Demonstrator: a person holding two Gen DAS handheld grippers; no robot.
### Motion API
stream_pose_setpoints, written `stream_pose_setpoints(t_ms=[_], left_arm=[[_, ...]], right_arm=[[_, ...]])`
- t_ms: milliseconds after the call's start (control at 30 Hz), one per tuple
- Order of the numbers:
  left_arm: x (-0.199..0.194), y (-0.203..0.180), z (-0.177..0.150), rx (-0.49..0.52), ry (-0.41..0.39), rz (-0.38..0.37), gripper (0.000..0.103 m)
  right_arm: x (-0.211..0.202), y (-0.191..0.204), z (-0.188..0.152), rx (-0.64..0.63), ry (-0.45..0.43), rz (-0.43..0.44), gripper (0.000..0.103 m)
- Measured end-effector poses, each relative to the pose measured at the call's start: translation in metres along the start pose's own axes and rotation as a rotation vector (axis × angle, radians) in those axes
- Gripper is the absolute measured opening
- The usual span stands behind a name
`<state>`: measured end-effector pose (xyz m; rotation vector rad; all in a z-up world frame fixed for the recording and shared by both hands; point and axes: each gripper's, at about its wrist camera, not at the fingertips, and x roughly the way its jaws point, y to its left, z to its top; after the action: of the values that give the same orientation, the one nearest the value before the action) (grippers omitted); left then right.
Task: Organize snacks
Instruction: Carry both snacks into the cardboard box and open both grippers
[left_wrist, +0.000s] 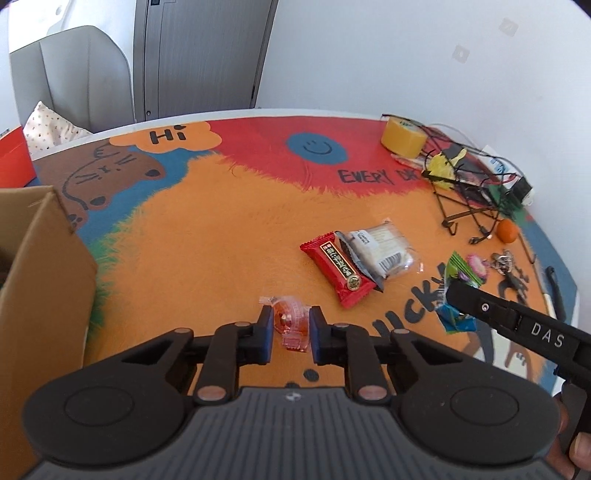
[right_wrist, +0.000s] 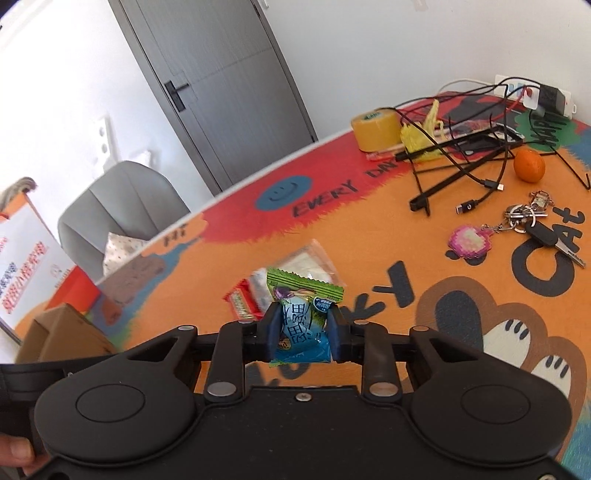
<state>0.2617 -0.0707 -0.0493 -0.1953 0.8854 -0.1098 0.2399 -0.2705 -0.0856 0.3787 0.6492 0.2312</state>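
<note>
While pinched mid-body above the counter (left_wrist: 221, 240): orange clear-wrapped candy (left_wrist: 291, 321) in closed left gripper (left_wrist: 291, 325), green-blue snack packet (right_wrist: 301, 325) in closed right gripper (right_wrist: 302, 328); likely light, crinkly, slippery; cardboard box (left_wrist: 44, 266) at left

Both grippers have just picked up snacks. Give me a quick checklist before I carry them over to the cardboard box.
1. Left gripper shut on the orange jelly candy: ok.
2. Right gripper shut on the green-blue snack packet: ok.
3. Packet clear of the mat: ok.
4. Candy clear of the mat: cannot tell.
5. Cardboard box open at the top: ok.
6. Room inside the box: cannot tell.
7. Red packet and clear pouch still on the table: not ok.
</note>
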Motion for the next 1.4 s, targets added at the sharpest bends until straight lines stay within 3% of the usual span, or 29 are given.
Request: stream_pose_setpoints(t_ms=[300, 600, 933, 1400], left_arm=[[-0.063, 0.014, -0.013, -0.043, -0.116, -0.030, 0.017], [-0.123, 0.031, -0.022, -0.059, -0.215, -0.012, 0.017], [-0.168, 0.069, -0.037, -0.146, -0.287, 0.027, 0.017], [-0.180, 0.135, -0.059, -0.309, -0.298, 0.063, 0.017]], right_arm=[[-0.030, 0.035, -0.008, -0.001, -0.040, 0.087, 0.027], [-0.047, 0.083, -0.011, -0.039, -0.059, 0.174, 0.027], [-0.061, 0.130, -0.014, -0.074, -0.070, 0.255, 0.027], [-0.047, 0.186, -0.034, -0.123, -0.007, 0.359, 0.027]])
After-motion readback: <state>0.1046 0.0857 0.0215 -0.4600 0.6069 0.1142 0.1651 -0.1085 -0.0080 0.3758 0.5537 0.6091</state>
